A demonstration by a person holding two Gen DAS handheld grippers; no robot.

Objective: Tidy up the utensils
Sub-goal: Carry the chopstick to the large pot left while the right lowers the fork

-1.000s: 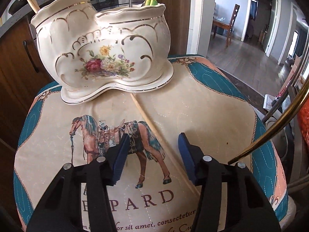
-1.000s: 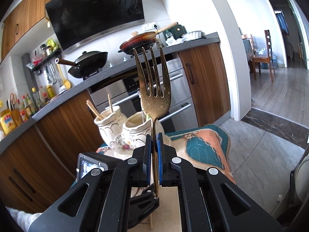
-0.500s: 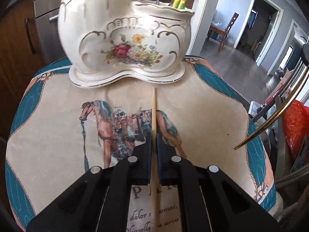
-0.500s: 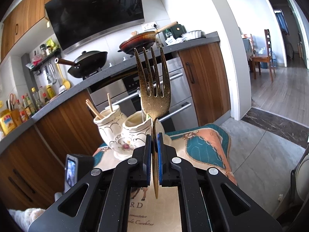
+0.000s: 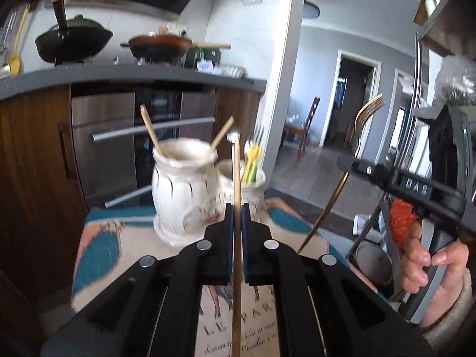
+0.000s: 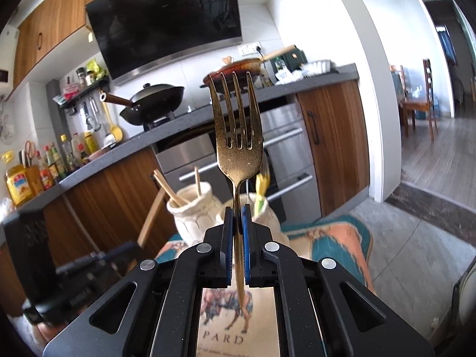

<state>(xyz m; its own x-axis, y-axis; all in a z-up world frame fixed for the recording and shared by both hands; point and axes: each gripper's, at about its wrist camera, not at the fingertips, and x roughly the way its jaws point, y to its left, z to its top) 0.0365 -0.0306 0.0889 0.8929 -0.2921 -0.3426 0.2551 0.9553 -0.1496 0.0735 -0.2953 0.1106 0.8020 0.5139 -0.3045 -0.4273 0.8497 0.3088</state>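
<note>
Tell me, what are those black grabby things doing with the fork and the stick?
A person is tidying utensils with two hand-held grippers. The left gripper is shut on a wooden chopstick, held upright in front of the white ceramic holder. The right gripper is shut on a gold fork, tines up. The holder's left pot has chopsticks in it, and neither held piece is in yet.

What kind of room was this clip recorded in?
A home kitchen, most likely: a black wok on a stovetop, a range hood above it, and sauce bottles along the counter.
</note>
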